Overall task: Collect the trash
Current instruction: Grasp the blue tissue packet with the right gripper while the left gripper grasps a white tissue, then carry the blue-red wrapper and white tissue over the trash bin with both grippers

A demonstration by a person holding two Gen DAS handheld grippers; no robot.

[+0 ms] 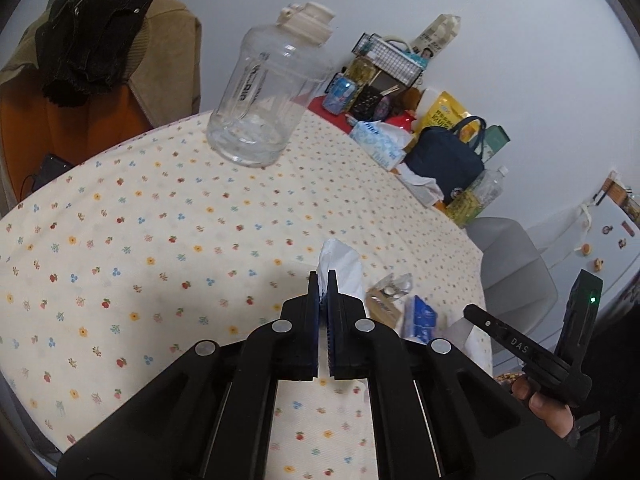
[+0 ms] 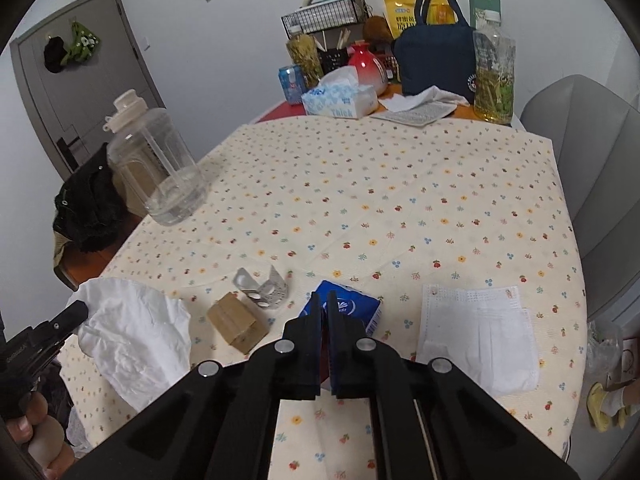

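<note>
Two handheld grippers worked a table (image 2: pixel 440 168) spread with a flower-print cloth. The left gripper (image 1: pixel 323 276) was clamped on one crumpled white tissue (image 1: pixel 340 264), lifted off the cloth. The right gripper (image 2: pixel 324 298) had its jaws pressed together on one blue pocket-tissue packet (image 2: pixel 352 308). Just left of the right gripper lay one small cardboard box (image 2: pixel 236 324) and two emptied blister strips (image 2: pixel 264 286); to its right lay one white face mask (image 2: pixel 476 340). Far ahead and to the left stood one clear plastic jug (image 2: pixel 160 168), apparently empty. Beyond it, at the far edge, one tissue box (image 2: pixel 340 100) showed a sheet poking out, near a navy bag (image 2: pixel 434 60) and a wire basket (image 2: pixel 324 14).
</note>
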